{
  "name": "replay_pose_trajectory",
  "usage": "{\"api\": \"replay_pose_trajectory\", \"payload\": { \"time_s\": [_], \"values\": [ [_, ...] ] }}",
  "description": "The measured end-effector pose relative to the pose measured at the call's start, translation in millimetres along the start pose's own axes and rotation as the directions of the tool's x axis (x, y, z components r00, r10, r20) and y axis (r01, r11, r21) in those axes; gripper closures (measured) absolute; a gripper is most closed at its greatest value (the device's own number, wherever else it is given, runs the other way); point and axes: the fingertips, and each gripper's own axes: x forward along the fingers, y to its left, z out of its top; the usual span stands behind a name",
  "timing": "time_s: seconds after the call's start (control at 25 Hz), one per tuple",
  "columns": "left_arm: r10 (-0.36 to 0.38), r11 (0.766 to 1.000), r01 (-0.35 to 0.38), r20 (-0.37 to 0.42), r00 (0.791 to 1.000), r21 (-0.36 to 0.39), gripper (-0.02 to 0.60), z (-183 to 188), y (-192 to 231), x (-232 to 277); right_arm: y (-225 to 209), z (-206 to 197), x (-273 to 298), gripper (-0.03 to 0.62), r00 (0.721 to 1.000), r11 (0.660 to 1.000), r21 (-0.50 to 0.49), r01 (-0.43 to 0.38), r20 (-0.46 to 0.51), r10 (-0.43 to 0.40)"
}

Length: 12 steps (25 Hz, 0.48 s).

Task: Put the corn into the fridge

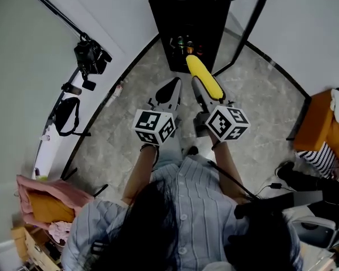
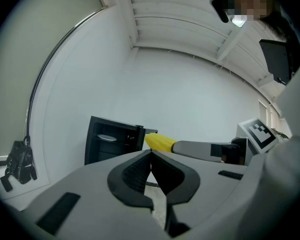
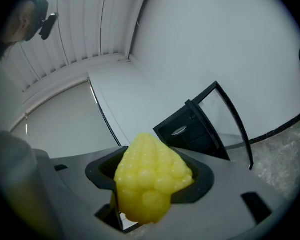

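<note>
The yellow corn [image 1: 202,75] is clamped lengthwise in my right gripper [image 1: 207,92], tip pointing toward the black mini fridge [image 1: 186,24]. The fridge stands just ahead on the floor, its glass door [image 1: 247,21] swung open to the right. In the right gripper view the corn [image 3: 150,184] fills the jaws, with the open fridge [image 3: 190,131] beyond. My left gripper [image 1: 172,89] hovers beside the right one, jaws pressed together and empty. From the left gripper view I see the corn [image 2: 160,142] in front of the fridge [image 2: 112,145].
Bottles [image 1: 186,44] stand on a shelf inside the fridge. A camera on a stand [image 1: 91,56] and a black bag [image 1: 68,114] are at the left wall. An orange seat [image 1: 322,123] is at the right; pink cloth [image 1: 45,191] lies at lower left.
</note>
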Motion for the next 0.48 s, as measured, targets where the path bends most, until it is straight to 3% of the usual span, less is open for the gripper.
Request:
{"api": "replay_pose_trajectory", "payload": {
  "time_s": [0.48],
  "values": [
    [-0.073,0.997,0.073,-0.009,0.997,0.002,0.572,19.0,61.7,80.3,-35.1,20.2,84.8,0.330,0.997,0.997,0.021,0.075,0.024,-0.076]
  ]
}}
